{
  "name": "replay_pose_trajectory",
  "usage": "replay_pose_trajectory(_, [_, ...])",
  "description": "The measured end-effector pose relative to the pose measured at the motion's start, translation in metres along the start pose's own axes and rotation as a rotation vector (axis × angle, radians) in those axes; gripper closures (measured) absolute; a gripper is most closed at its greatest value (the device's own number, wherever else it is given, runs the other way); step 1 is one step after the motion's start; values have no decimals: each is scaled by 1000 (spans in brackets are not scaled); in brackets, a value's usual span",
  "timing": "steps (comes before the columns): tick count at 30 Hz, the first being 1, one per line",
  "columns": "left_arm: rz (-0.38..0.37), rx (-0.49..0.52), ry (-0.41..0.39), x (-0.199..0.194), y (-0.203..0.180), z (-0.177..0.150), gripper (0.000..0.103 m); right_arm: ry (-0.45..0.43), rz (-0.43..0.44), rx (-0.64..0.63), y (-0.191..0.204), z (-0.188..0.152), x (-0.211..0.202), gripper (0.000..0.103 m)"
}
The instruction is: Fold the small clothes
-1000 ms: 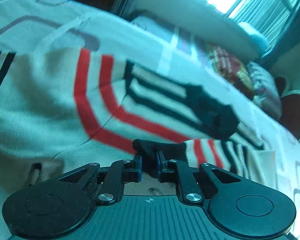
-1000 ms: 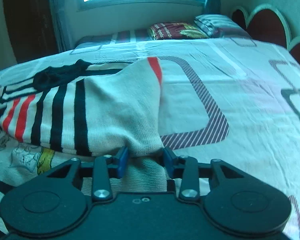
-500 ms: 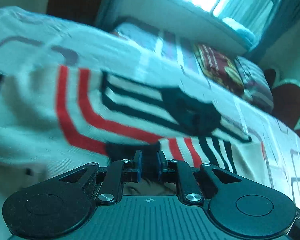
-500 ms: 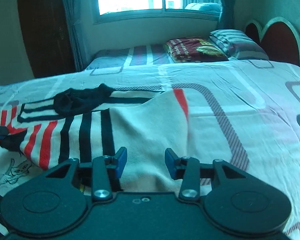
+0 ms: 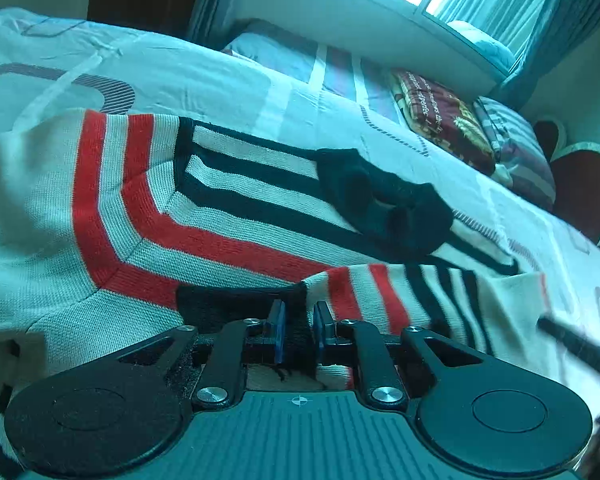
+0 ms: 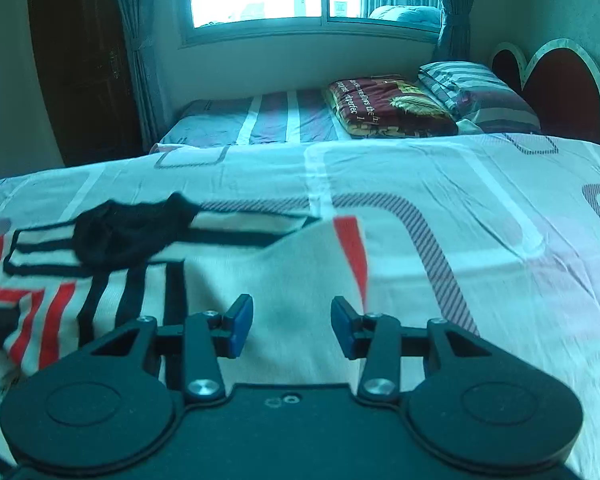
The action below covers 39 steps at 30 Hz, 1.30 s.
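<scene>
A cream knitted sweater with red and black stripes lies spread on the bed, its black collar bunched on top. My left gripper is shut on the sweater's black cuff, a sleeve end folded over the body. In the right wrist view the sweater lies just below and ahead of my right gripper. That gripper stands open above the cloth, with nothing pinched between its blue pads. The collar is to its left.
The bed's patterned white sheet stretches away to the right. A dark red cushion and a striped pillow lie at the far end by a heart-shaped headboard. A window and curtains are behind.
My right gripper has let go of the cream sweater edge, opened, and drawn back and up from it. My left gripper has carried the black cuff across the sweater, still shut on it.
</scene>
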<state>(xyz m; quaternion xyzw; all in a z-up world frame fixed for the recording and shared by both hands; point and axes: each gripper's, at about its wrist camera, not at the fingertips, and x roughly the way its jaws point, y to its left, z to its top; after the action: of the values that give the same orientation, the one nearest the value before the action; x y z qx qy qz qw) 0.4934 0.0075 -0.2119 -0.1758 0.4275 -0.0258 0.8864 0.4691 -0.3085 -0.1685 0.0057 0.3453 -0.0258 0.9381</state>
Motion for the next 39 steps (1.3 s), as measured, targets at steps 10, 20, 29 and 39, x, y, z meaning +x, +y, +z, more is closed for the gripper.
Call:
replay_pose_trajectory(10, [-7,16,2,3,3,-1,90,35,-29,-22,-10,1,52,61])
replay_pose_trajectory(20, [43,76,-5,-16,-3,-9,89,-4,42,-32,15,-14,-9,59])
replay_pose_trajectory(29, [67,48,6,-38,3,-18,87,30,62,-9,24,-35,-33,51])
replay_pose_trajectory(39, [162,-30,-78,-101,41,-50,1,-13,229,-33,59,-48,-93,44])
